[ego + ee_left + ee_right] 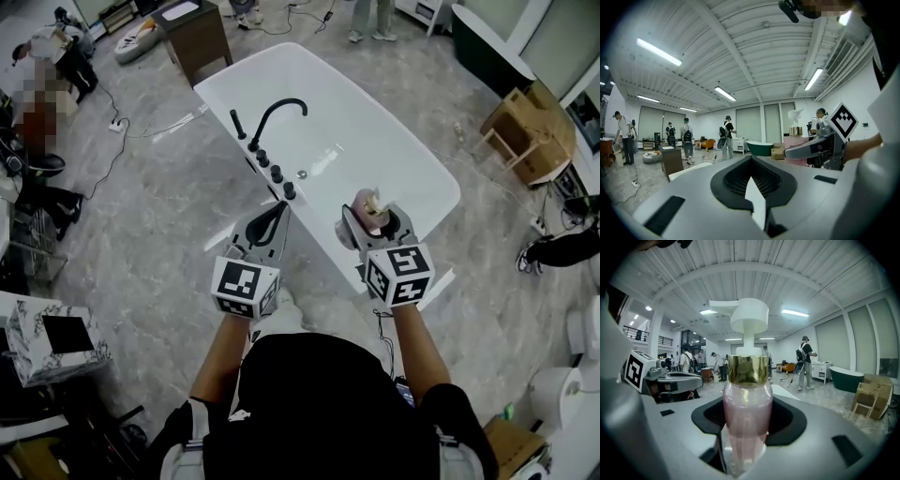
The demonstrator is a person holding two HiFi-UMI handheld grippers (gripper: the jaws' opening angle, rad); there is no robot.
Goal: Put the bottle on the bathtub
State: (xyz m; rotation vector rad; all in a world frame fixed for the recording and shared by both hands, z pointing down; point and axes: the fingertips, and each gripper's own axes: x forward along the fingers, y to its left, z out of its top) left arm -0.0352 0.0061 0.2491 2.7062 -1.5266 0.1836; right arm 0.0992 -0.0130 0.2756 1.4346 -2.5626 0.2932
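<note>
Gold-collared pink bottle in right gripper

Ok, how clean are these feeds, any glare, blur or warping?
Head view: sharp, evenly lit; the white bathtub looks washed out. Right gripper view: fisheye bends the ceiling, bottle is crisp. Left gripper view: same fisheye, dark corners, bright ceiling lights.

Bright ceiling strips, fisheye edges

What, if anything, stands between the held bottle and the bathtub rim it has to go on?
Nothing visible does. The right gripper holds the bottle upright by the bathtub at its near end. The black faucet and knobs sit farther along the rim; the left gripper, shut and empty, is off to the side.
</note>
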